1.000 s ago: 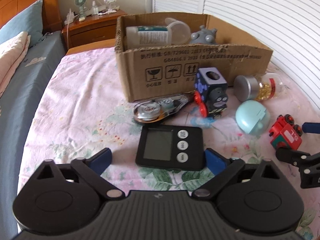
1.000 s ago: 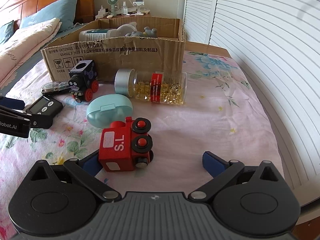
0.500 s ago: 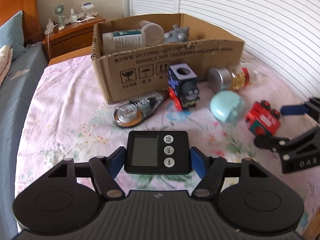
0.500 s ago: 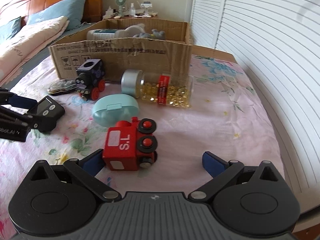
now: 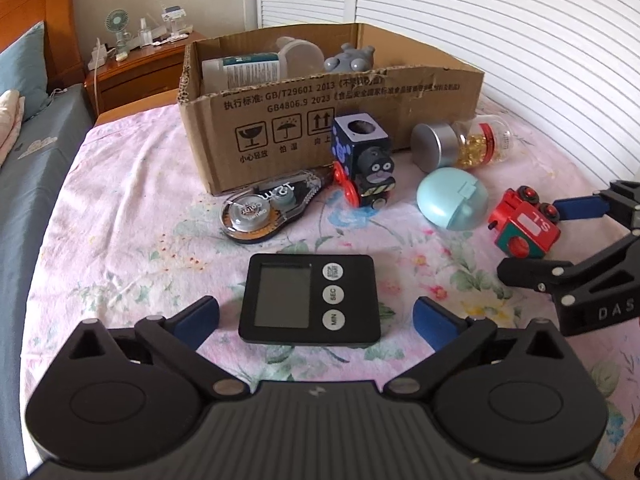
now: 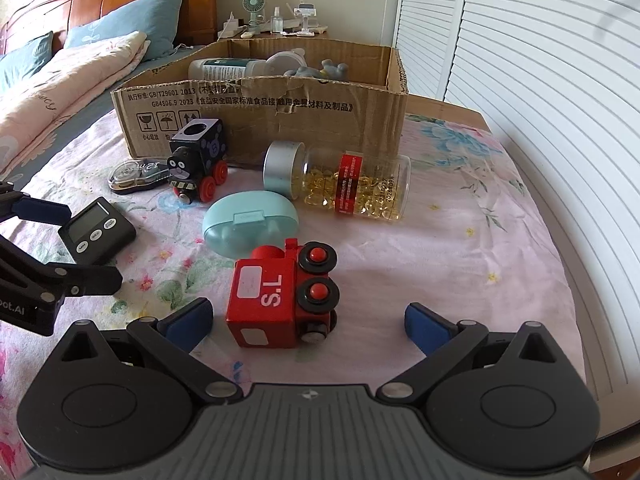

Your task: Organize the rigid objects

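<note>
A black digital timer [image 5: 310, 298] lies flat on the floral sheet between the open fingers of my left gripper [image 5: 316, 316], with gaps on both sides. It also shows in the right wrist view [image 6: 96, 236]. A red toy train [image 6: 282, 294] marked "S.L" lies on its side between the open fingers of my right gripper [image 6: 308, 320], nearer the left finger and untouched. The train also shows in the left wrist view [image 5: 526, 230]. An open cardboard box [image 5: 320, 120] stands behind, holding a bottle and a grey toy.
On the bed lie a black toy train [image 5: 362, 166], a correction tape dispenser [image 5: 266, 210], a mint case [image 5: 452, 198] and a jar of yellow capsules [image 6: 352, 184]. A nightstand [image 5: 140, 64] and louvred doors [image 6: 540, 80] stand behind. The bed edge is at right.
My left gripper was nearly closed around the timer half a second ago and has now opened wide. The right gripper has edged closer to the red train.
</note>
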The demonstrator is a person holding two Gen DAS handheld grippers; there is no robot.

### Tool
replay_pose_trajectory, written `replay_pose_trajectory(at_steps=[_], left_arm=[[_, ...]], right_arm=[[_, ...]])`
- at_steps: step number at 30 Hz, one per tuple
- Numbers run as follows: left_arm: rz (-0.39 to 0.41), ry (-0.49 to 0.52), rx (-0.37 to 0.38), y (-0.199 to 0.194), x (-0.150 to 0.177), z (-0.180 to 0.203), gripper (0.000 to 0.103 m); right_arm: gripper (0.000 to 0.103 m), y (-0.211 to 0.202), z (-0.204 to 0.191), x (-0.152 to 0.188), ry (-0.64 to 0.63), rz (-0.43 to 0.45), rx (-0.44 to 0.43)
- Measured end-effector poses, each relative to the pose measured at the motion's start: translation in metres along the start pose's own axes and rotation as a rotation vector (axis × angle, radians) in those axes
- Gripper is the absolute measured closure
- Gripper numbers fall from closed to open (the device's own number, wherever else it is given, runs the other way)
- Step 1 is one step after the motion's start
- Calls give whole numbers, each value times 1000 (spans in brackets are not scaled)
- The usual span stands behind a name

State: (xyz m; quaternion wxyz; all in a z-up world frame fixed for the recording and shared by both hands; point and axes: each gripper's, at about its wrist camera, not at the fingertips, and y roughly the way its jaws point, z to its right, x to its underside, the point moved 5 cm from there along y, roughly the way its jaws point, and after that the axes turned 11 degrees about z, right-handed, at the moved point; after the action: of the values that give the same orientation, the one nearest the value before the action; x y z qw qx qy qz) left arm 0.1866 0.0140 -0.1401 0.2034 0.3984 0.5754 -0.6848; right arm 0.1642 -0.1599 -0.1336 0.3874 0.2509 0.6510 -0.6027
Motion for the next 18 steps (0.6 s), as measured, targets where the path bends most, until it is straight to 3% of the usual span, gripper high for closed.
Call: replay_pose_trajectory(at_steps=[3,7,9,13,18], left_arm=[[-6,-12,-17,2,-2,1,2],[31,2,0,-1,-4,4,21],[32,-1,0,-1,-6,3,24],[34,3,3,-1,-7,3,25],[38,7,6,0,-7,2,24]], right_arm=[[0,0,0,0,0,4,-1],[0,-1,0,1,-7,9,-9],[0,-1,-1,1,-17,8,-22],[1,-1,-8,-1,-72,21,-59],[17,-1,-15,-7,-98,24,-126]])
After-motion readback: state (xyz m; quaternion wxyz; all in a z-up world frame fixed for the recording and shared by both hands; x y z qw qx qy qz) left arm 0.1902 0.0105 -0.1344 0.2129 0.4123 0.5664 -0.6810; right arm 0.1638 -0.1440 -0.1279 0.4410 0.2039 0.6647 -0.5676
